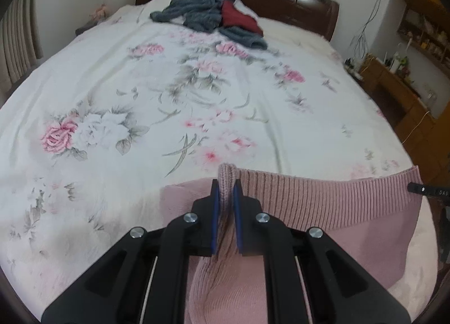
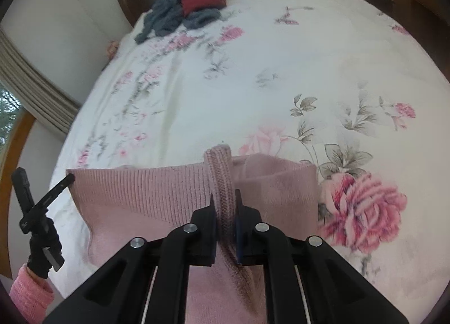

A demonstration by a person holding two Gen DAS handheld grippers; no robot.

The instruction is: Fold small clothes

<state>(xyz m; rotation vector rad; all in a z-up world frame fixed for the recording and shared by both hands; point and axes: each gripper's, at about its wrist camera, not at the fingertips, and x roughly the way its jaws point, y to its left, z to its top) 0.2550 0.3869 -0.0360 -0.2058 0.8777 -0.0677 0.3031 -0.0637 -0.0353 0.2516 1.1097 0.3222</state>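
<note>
Left tool (image 1: 226,187) and right tool (image 2: 225,197), each pinching the pink knit sweater's (image 1: 323,211) ribbed hem above the floral bedspread (image 1: 140,85); no legible writing.

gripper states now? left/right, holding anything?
Left gripper: shut on the pink sweater, pinching its ribbed edge.
Right gripper: shut on the pink sweater, also on the ribbed edge.
</note>
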